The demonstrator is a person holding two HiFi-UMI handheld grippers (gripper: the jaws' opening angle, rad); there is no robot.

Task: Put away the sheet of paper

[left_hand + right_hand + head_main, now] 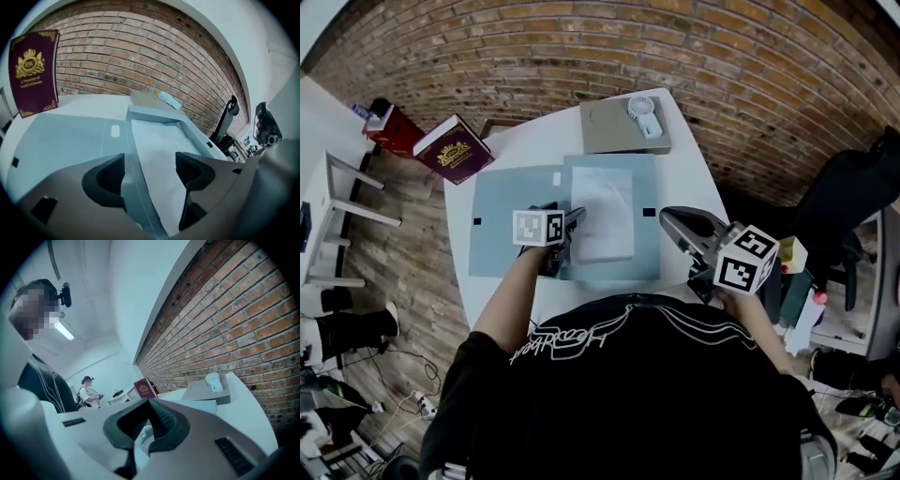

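A pale blue folder (502, 220) lies open on the white table (534, 141). The white sheet of paper (603, 211) lies flat in its right half. My left gripper (572, 223) hovers over the folder's near edge at the middle fold, open. In the left gripper view its jaws (150, 171) stand wide apart above the sheet (159, 145) and the folder (61, 140), with nothing pressed between the pads. My right gripper (667, 216) is held above the table's right edge, beside the folder, shut and empty. In its own view the pads (150, 404) meet at the tips.
A maroon book (455, 148) leans at the table's far left corner. A grey flat box (609, 131) with a small white fan (643, 114) sits at the far edge. A brick wall stands behind. A black chair (853, 197) is to the right, and a person (89, 392) stands far off.
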